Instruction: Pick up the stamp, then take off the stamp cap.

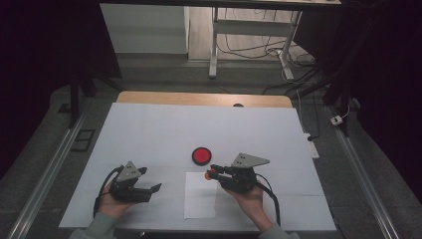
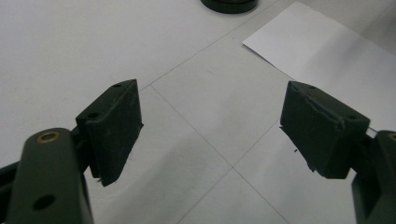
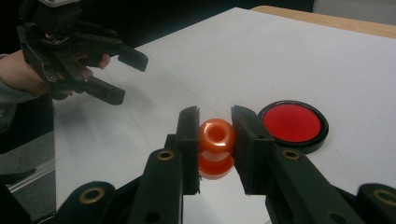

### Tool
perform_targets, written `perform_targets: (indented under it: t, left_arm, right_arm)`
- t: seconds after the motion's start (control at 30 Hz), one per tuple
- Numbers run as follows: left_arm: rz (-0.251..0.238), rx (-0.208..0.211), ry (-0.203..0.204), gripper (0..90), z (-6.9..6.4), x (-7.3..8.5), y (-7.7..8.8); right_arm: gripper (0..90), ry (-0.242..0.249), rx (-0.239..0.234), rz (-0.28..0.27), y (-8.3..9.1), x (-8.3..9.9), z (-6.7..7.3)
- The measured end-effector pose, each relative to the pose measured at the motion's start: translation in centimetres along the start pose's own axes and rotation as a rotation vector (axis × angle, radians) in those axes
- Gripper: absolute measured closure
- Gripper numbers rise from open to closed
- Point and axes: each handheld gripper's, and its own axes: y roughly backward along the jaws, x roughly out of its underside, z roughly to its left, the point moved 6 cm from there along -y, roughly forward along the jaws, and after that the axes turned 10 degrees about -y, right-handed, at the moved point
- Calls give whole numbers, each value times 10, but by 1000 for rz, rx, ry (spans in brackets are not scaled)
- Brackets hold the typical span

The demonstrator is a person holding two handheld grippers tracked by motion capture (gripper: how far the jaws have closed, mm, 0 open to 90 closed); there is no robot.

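Observation:
A small orange spool-shaped piece [image 3: 216, 135] is clamped between the two black jaws of my right gripper [image 3: 215, 140], which is shut on it just above the white table cover. In the high view that gripper [image 1: 211, 173] holds the orange piece [image 1: 208, 175] over the top edge of a white paper sheet [image 1: 200, 195]. A round red pad in a black case [image 3: 292, 122] lies just beyond it, also seen from above as the red pad [image 1: 201, 155]. My left gripper [image 2: 210, 126] stands open with nothing between its jaws, left of the paper [image 2: 327, 51]; the left gripper [image 1: 152, 178] rests low over the cover.
A white cover [image 1: 149, 129] spreads over the wooden table [image 1: 199, 98]. The other hand's open gripper [image 3: 125, 78] is at the upper left of the right gripper view. Desk legs and cables [image 1: 286, 55] stand on the floor beyond the table.

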Motion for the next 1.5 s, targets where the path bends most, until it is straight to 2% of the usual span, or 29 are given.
perform_targets:
  t: [0.2,0.43,0.77,1.0,1.23,1.37,1.5]
  left_arm:
    - [-9,0,6,209,0,-2,0]
    - [-23,14,-10,208,-5,-9,2]
    - [-63,71,-27,208,-15,-31,-3]
    - [-79,107,-50,209,-25,-44,-7]
    - [-80,117,-69,210,-30,-52,-10]
    - [-97,130,-96,225,-37,-59,-9]
    - [-87,149,-119,225,-44,-65,-15]
  right_arm:
    - [719,4,-1,3,-3,1,2]
    - [719,6,-3,-11,-2,-1,4]
    - [719,6,-3,-10,-1,-2,2]
    - [719,8,-2,-17,0,-2,3]
    - [719,7,0,-18,0,-2,2]
    - [719,7,1,-17,-1,-2,2]
    - [719,9,0,-15,-2,-1,2]
